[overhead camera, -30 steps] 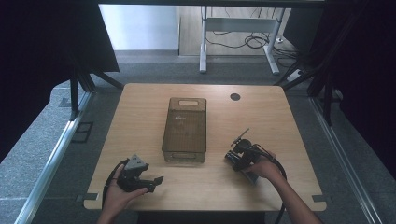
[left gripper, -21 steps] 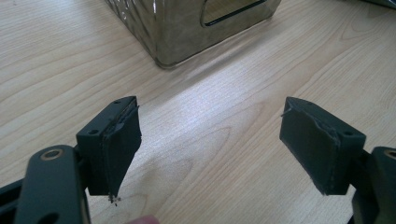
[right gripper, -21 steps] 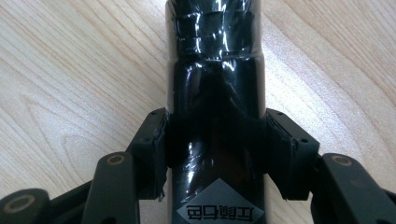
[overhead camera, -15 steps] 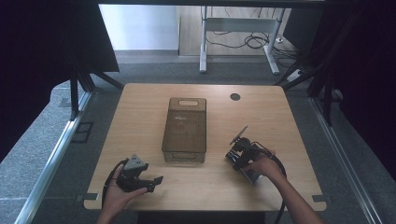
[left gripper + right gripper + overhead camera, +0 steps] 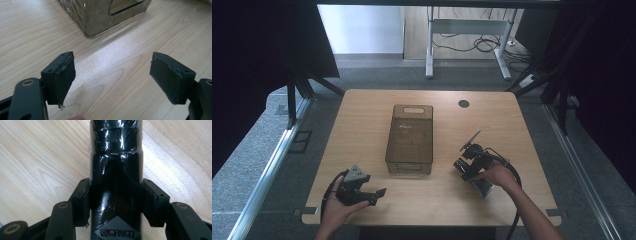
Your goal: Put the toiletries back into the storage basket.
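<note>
Black and glossy, a bottle (image 5: 116,182) sat clenched between the pads of the right gripper (image 5: 116,202), which pressed on both its sides; the jaws had just been closing a little on it. A grey diamond label with characters showed on the bottle near the camera. In the high view the right gripper (image 5: 473,162) lay low over the near right part of the wooden table (image 5: 362,125), just right of a smoky clear bin (image 5: 410,137) that stood at the table's middle. The left gripper (image 5: 362,187) rested at the near left, well apart from the bin, its jaws released and spread wide over bare wood (image 5: 112,75). The bin's near corner (image 5: 100,17) showed beyond them.
</note>
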